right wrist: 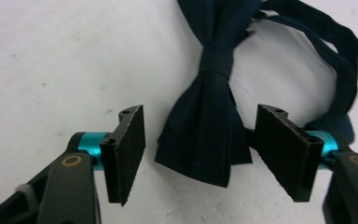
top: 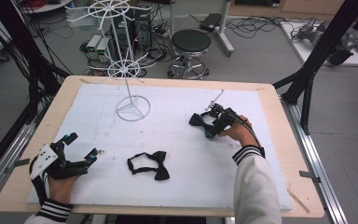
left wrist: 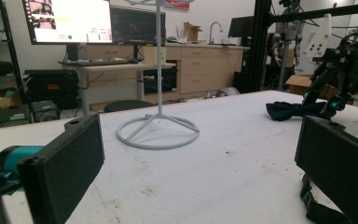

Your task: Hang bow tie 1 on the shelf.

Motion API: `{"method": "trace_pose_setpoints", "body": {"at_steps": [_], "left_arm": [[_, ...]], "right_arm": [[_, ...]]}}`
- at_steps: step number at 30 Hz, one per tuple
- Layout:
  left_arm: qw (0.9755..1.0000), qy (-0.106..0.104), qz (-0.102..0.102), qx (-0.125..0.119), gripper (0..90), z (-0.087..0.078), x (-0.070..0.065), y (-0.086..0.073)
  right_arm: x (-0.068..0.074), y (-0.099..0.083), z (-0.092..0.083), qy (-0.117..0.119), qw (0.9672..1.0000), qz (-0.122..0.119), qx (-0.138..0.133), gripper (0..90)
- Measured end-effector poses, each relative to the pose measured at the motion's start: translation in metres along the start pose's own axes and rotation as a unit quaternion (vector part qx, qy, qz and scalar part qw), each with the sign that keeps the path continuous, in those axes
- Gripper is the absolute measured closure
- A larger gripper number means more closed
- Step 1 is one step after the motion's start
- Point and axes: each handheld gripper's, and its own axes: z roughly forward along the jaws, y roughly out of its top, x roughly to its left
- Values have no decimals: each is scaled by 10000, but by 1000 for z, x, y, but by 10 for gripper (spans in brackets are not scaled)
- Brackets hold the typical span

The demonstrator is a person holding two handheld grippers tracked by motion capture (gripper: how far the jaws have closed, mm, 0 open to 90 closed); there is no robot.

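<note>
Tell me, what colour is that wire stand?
White; the stand shows best in the high view.

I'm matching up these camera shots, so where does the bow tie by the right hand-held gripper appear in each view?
High view: navy bow tie right of center, at the right hand-held gripper.
Left gripper view: far right, lying flat on the white mat.
Right gripper view: center, between the open jaws.
Shared landmark: white mat.

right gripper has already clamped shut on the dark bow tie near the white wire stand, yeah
Not quite. The right gripper is open, not clamped: in the right gripper view its jaws stand apart on either side of the dark navy fabric bow tie. The tie does lie nearer the white wire stand.
</note>
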Motion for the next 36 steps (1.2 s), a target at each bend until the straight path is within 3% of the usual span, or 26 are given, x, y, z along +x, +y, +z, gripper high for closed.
{"method": "trace_pose_setpoints", "body": {"at_steps": [7, 10, 14, 16, 17, 21, 36], "left_arm": [[10000, 11, -11, -6, 17, 0, 0, 0], [10000, 11, -10, -5, 17, 0, 0, 0], [10000, 14, -6, -4, 17, 0, 0, 0], [10000, 10, 0, -2, 17, 0, 0, 0], [10000, 5, 6, 2, 17, 0, 0, 0], [10000, 10, -7, -3, 18, 0, 0, 0], [10000, 18, 6, 7, 18, 0, 0, 0]], "right_arm": [[-1, -1, 0, -112, 9999, 14, 35, 451], [-1, -1, -1, -280, 9996, 24, 62, 547], [1, 1, 0, -405, 9991, -58, 115, 577], [2, 1, 0, -437, 9989, -69, 146, 627], [3, 1, 0, -537, 9980, -184, 272, 722], [4, 2, 2, -465, 9983, -130, 330, 825], [4, 3, 1, -358, 9990, -107, 245, 843]]}}
